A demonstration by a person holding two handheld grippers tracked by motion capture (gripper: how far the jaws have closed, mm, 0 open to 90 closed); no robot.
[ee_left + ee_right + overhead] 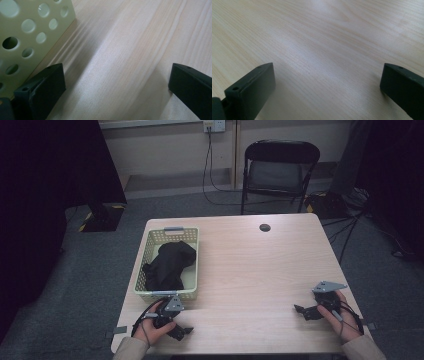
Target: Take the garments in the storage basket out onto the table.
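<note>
Wooden table [250, 265], light grain, seen from above. Cream perforated basket [150, 292] sits on the left half of the table, long side running near to far, a grey handle at each short end. Black cloth [167, 262] lies bunched inside the basket, filling most of it, a bit of bare floor showing at the near right corner. Cloth type hard to tell, probably a garment.

Left gripper [182, 332] at the near left of the table, just in front of the basket's near wall, held in the person's left hand [155, 327]. It rests low on the tabletop, jaws pointing right. In the left gripper view [113, 85] jaws stand wide apart, bare wood between them, nothing held. The basket's holed wall [30, 32] is just beside the jaw at the left of that view, very close or touching, can't tell which.

Right gripper [300, 310] at the near right of the table, in the right hand [342, 317], jaws pointing left toward the middle. Grey three-cornered plate on top. In the right gripper view [325, 85] jaws also spread wide, plain tabletop between them, holding nothing. Well apart from the basket and cloth.

Both grippers well apart from each other. A small dark round hole [265, 227] near the table's far edge. Black folding chair [280, 170] beyond the table on grey carpet.
</note>
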